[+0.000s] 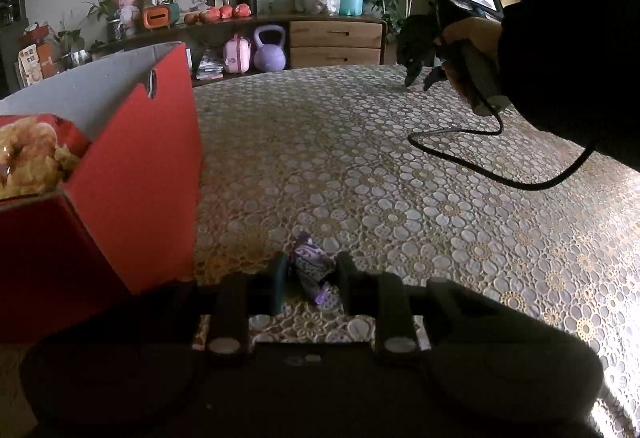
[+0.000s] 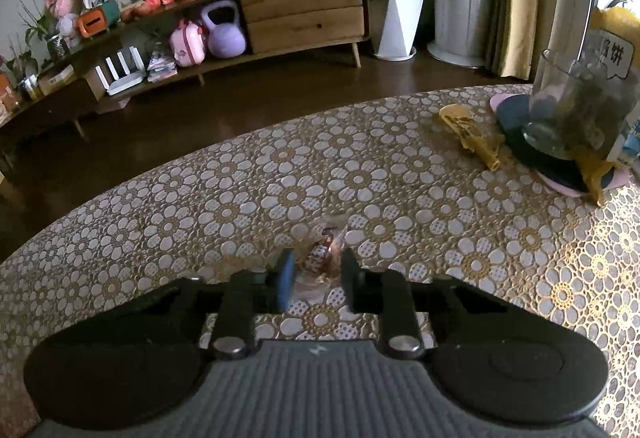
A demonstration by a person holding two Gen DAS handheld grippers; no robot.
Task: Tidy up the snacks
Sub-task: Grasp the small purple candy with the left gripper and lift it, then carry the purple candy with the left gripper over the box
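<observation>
Snacks sit in both grippers. Between the fingers of the left gripper [image 1: 313,276] is a purple-wrapped candy [image 1: 311,265], pinched at its sides and held just above the flowered tablecloth [image 1: 360,173]. To that gripper's left, close beside it, stands a red cardboard box [image 1: 132,173] with its flap up; a bag printed with fried pieces [image 1: 32,153] shows inside it. Ahead and to its right, well apart, a hand [image 1: 472,37] in a dark sleeve holds the right gripper [image 1: 422,77] tilted down at the cloth, a black cable [image 1: 500,169] looping from its handle.

In the right wrist view, the right gripper [image 2: 318,272] has its fingers drawn in on a small clear-wrapped candy [image 2: 326,244] with red and white print, the wrapper squeezed between the pads and resting on the tablecloth [image 2: 240,197]. Ahead and to its right, well apart, lie a crumpled yellow wrapper [image 2: 470,133] and a glass jar [image 2: 576,101] on a dark coaster [image 2: 516,117]. Beyond the table edge a wooden sideboard [image 2: 304,13] lines the wall.
</observation>
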